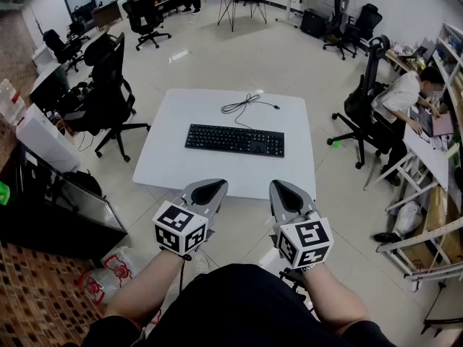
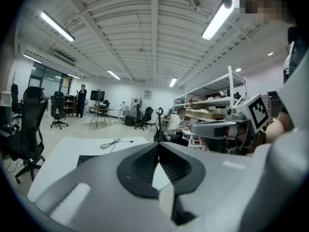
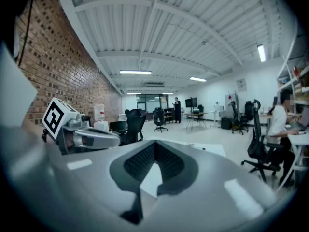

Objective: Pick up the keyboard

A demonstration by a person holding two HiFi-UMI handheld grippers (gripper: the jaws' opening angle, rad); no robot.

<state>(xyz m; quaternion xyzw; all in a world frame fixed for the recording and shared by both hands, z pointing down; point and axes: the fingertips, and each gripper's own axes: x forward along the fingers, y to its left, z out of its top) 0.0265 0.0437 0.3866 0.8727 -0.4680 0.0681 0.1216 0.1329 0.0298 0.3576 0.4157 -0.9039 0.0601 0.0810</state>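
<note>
A black keyboard (image 1: 234, 140) lies across the middle of a white square table (image 1: 173, 168), its thin black cable (image 1: 246, 105) coiled behind it. My left gripper (image 1: 210, 186) hovers just short of the table's near edge, jaws shut and empty. My right gripper (image 1: 283, 189) hangs beside it, also shut with nothing held. Both are well short of the keyboard. In the left gripper view the shut jaws (image 2: 158, 146) cover most of the table; a corner of the keyboard (image 2: 87, 159) and the cable (image 2: 114, 143) show. The right gripper view shows its jaw tips (image 3: 154, 145) meeting.
Black office chairs (image 1: 108, 92) stand left of the table and another (image 1: 362, 110) to its right, where a seated person (image 1: 405, 100) works at a desk. A dark glass cabinet (image 1: 58, 204) is at near left. Shelving (image 1: 434, 230) runs along the right.
</note>
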